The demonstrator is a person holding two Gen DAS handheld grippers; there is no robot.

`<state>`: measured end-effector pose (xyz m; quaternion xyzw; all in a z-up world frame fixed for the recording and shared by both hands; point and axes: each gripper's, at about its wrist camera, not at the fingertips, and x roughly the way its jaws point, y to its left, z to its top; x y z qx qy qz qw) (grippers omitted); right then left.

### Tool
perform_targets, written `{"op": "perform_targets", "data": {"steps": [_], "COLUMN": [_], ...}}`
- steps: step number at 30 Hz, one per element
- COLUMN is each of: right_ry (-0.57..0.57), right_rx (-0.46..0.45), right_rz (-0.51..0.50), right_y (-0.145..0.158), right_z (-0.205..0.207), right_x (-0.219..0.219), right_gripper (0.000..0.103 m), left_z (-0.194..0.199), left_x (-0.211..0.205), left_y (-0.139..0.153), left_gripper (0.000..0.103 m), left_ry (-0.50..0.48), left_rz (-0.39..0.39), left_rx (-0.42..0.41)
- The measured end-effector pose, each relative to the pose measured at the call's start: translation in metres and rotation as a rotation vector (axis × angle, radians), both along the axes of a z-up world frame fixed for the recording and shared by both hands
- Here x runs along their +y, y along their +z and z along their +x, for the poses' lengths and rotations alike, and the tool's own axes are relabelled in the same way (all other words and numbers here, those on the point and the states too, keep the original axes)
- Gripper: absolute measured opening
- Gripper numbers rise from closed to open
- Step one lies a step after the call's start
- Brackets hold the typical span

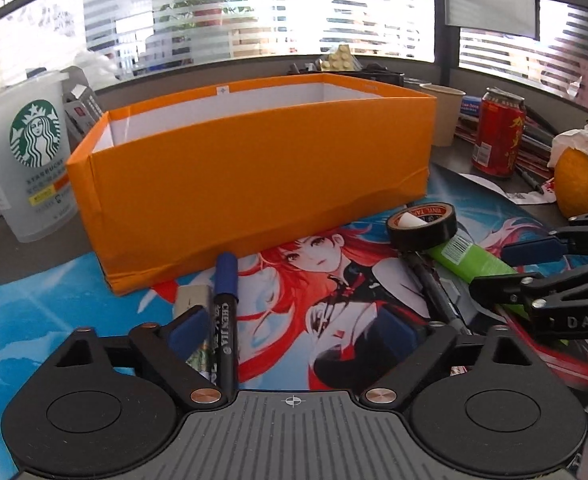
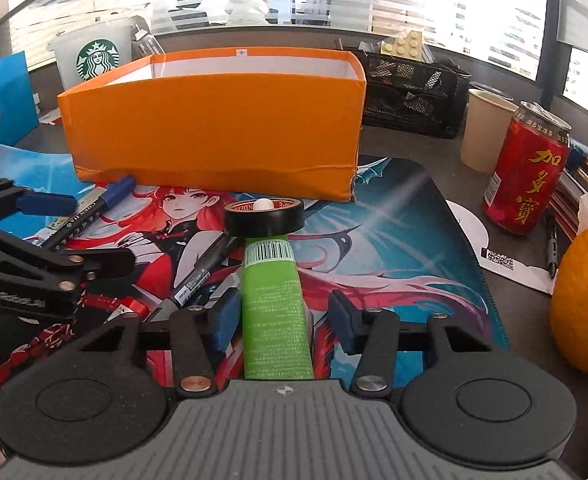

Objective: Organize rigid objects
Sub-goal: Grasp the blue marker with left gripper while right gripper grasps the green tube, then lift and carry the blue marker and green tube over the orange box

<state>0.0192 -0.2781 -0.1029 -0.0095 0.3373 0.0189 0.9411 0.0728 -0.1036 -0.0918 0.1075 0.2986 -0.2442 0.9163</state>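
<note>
An open orange box (image 1: 253, 168) stands at the back of the anime desk mat (image 1: 33, 320). My left gripper (image 1: 294, 328) is open low over the mat, and a black marker with a blue cap (image 1: 225, 320) lies between its fingers, close to the left pad. In the right wrist view my right gripper (image 2: 283, 320) is open around a green tube (image 2: 273, 312). The left pad is at the tube's side and the right pad stands clear of it. A black tape roll (image 2: 263, 216) rests on the tube's far end. A black pen (image 2: 205, 264) lies beside the tube.
A Starbucks cup (image 1: 33, 160) stands left of the box. A paper cup (image 2: 486, 132), a red can (image 2: 526, 172) and an orange under a tissue (image 2: 586, 304) are on the right. A black mesh organizer (image 2: 410, 92) sits behind, and a blue bag (image 2: 1, 96) is at far left.
</note>
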Motion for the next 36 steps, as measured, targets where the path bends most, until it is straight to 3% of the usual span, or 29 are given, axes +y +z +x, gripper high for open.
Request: {"op": "perform_targets", "data": {"steps": [3, 5, 11, 13, 14, 21, 28, 30, 33, 36], "right_ry": [-0.004, -0.011, -0.011, -0.002, 0.008, 0.066, 0.223, 0.249, 0.241, 0.204], "right_rx": [-0.005, -0.010, -0.014, -0.018, -0.015, 0.025, 0.050, 0.038, 0.015, -0.031], "right_rz": [-0.001, -0.001, 0.005, -0.003, -0.007, -0.218, -0.725, -0.825, -0.850, -0.722], "right_y": [-0.001, -0.002, -0.002, -0.001, -0.001, 0.006, -0.001, 0.003, 0.020, 0.045], "right_z": [0.000, 0.000, 0.001, 0.004, 0.005, -0.004, -0.036, -0.046, -0.052, -0.051], "right_x": [-0.002, -0.003, -0.003, 0.000, 0.003, 0.025, 0.064, 0.068, 0.066, 0.057], "right_gripper": [0.050, 0.053, 0.050, 0.041, 0.032, 0.031, 0.031, 0.031, 0.031, 0.031], "left_z": [0.008, 0.010, 0.013, 0.013, 0.013, 0.004, -0.012, -0.016, -0.022, -0.026], "left_x": [-0.001, 0.001, -0.001, -0.002, -0.002, 0.013, 0.037, 0.045, 0.054, 0.061], "left_y": [-0.002, -0.001, -0.002, -0.001, 0.000, 0.006, 0.014, 0.019, 0.028, 0.039], "left_gripper": [0.072, 0.060, 0.050, 0.014, 0.013, 0.013, 0.013, 0.013, 0.013, 0.013], "left_ry": [-0.002, 0.022, 0.026, 0.034, 0.039, 0.042, 0.052, 0.057, 0.057, 0.052], "left_rz": [-0.016, -0.019, -0.023, -0.022, -0.020, -0.029, -0.048, -0.066, -0.100, -0.125], "left_rx": [0.049, 0.035, 0.027, 0.022, 0.026, 0.079, 0.057, 0.047, 0.030, 0.013]}}
